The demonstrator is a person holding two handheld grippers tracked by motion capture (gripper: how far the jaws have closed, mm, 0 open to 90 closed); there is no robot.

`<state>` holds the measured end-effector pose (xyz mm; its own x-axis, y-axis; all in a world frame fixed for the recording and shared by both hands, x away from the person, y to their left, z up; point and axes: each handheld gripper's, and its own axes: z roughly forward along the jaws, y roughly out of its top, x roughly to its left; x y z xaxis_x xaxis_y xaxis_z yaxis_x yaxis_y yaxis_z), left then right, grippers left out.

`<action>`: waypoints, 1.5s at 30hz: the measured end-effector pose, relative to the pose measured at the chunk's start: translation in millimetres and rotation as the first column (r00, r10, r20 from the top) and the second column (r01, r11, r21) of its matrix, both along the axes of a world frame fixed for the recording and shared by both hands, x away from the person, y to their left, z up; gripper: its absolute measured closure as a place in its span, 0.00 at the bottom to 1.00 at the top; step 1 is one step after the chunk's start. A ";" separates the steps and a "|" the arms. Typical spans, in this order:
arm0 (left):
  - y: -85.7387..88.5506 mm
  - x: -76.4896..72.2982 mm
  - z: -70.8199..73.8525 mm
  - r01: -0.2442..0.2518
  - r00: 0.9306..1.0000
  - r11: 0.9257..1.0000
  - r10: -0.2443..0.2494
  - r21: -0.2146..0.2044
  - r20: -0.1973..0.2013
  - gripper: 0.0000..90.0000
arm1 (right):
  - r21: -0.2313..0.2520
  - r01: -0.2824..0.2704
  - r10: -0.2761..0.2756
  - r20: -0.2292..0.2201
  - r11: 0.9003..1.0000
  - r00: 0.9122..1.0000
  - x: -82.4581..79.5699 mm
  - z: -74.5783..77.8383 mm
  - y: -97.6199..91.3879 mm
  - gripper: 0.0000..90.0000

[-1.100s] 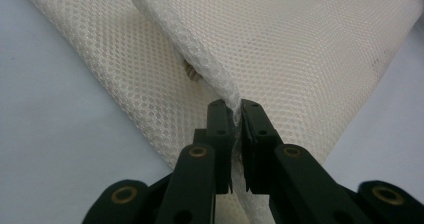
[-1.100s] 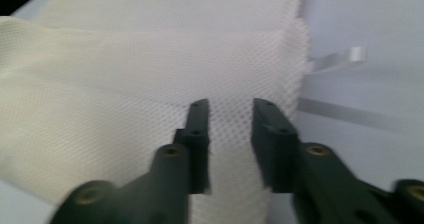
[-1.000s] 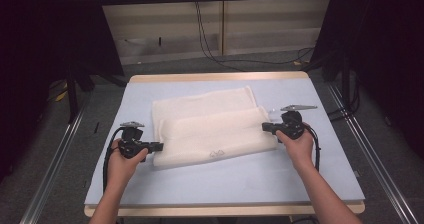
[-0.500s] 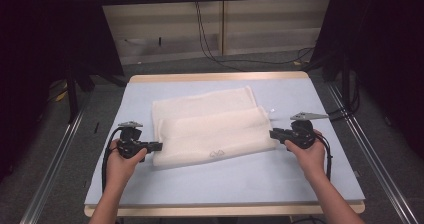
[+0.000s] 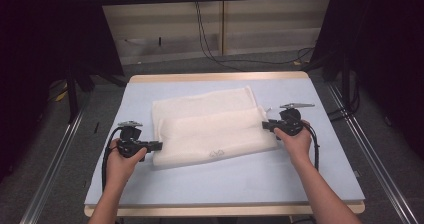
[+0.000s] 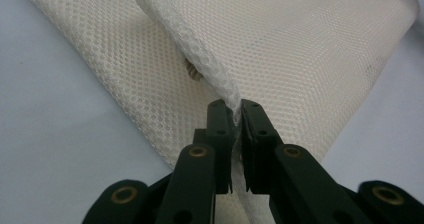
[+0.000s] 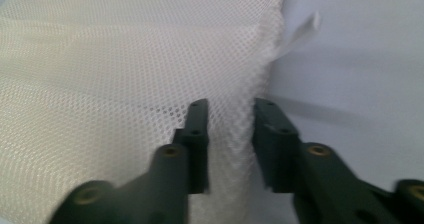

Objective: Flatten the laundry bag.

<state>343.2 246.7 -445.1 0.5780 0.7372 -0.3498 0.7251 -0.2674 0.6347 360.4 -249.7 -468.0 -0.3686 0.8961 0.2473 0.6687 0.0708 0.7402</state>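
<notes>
A cream mesh laundry bag [image 5: 210,126], of fine honeycomb weave and folded into a soft oblong, lies at the middle of the pale blue table [image 5: 225,184]. The left gripper [image 6: 233,115] is clamped on a bunched mesh edge at the bag's near-left corner. The right gripper [image 7: 227,115] has just been closing; its black jaws stand apart astride the bag's right edge, pads not yet pressing. A white ribbon tab [image 7: 302,31] projects from that edge.

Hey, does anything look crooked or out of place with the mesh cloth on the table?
Yes: the folded mesh cloth lies askew on the table, its upper layer not lining up with the lower, and a small white tag sticks out at its right corner.
</notes>
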 end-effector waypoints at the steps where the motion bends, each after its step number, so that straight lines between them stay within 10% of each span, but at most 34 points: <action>1: 0.9 -0.2 0.3 0.006 1.000 1.000 -0.006 -0.005 0.001 0.93 | 0.028 -0.015 0.015 0.015 0.999 1.000 -1.7 1.7 -3.0 0.91; 13: 0.4 -9.9 4.8 0.007 1.000 1.000 -0.007 -0.011 0.001 0.93 | 0.024 -0.132 0.129 0.095 0.991 0.987 -45.5 16.1 -20.4 0.93; 23: 1.3 -21.7 -0.3 0.001 0.999 1.000 -0.001 -0.014 -0.040 0.92 | 0.017 -0.193 0.192 0.072 0.981 0.979 -84.1 6.8 -25.4 0.93; 37: 0.9 -33.3 -2.5 -0.005 0.994 1.000 0.006 0.014 -0.105 0.93 | 0.005 -0.207 0.207 0.021 0.978 0.978 -92.9 -4.4 -26.2 0.92; 45: -4.3 -38.7 -10.6 -0.017 0.995 0.994 0.028 0.104 -0.097 0.85 | -0.035 -0.187 0.188 0.013 0.982 0.982 -91.2 -9.8 -19.5 0.84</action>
<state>304.5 242.5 -455.8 0.5276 0.7846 -0.3257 0.7889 -0.3103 0.5304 269.2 -269.1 -477.7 -0.5344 0.8185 0.2110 0.6292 0.2185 0.7459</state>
